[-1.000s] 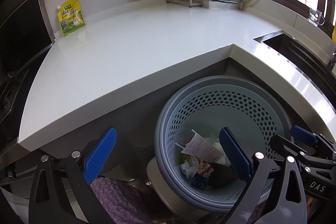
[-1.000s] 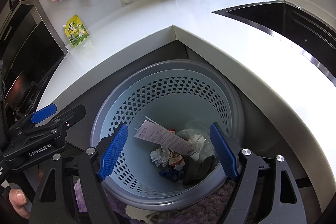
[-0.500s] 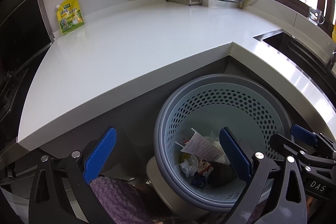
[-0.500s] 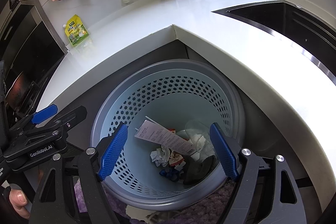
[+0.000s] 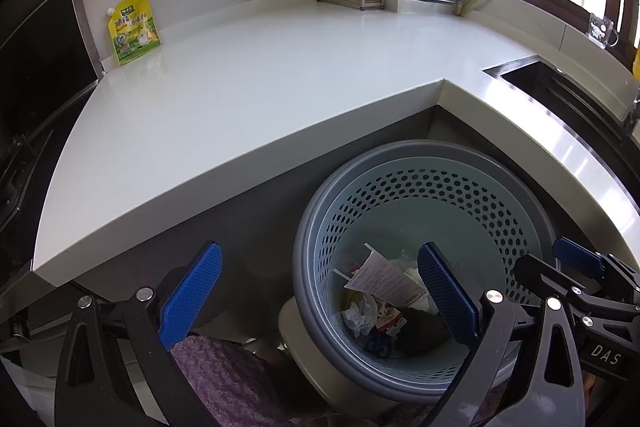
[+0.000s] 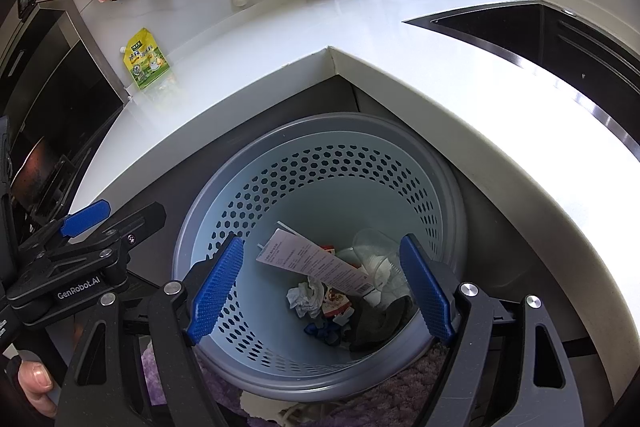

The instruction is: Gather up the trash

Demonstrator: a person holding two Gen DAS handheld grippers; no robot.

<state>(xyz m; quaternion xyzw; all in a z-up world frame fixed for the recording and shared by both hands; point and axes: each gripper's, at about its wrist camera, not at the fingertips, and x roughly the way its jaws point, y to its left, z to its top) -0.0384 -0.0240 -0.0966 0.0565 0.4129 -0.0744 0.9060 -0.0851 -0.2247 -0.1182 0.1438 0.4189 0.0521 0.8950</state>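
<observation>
A light-blue perforated waste basket (image 5: 460, 195) (image 6: 320, 167) stands on the floor in the corner under the white counter. In it lie a paper receipt (image 6: 316, 263), crumpled tissue (image 6: 306, 297), a clear plastic cup (image 6: 370, 247), a red wrapper and dark scraps. My left gripper (image 5: 320, 295) is open and empty, above the basket's left rim. My right gripper (image 6: 320, 283) is open and empty, right over the basket's inside. Each gripper also shows in the other's view.
A white L-shaped counter (image 5: 260, 87) wraps around the corner. A yellow-green pouch (image 5: 134, 27) leans on the back wall at its left. A dark sink (image 6: 520, 27) lies at right. A rack, utensils and cloths hang behind. A purple mat (image 5: 224, 379) lies on the floor.
The left gripper has tilted slightly, so the counter sits a little higher in its view. The right gripper has barely moved.
</observation>
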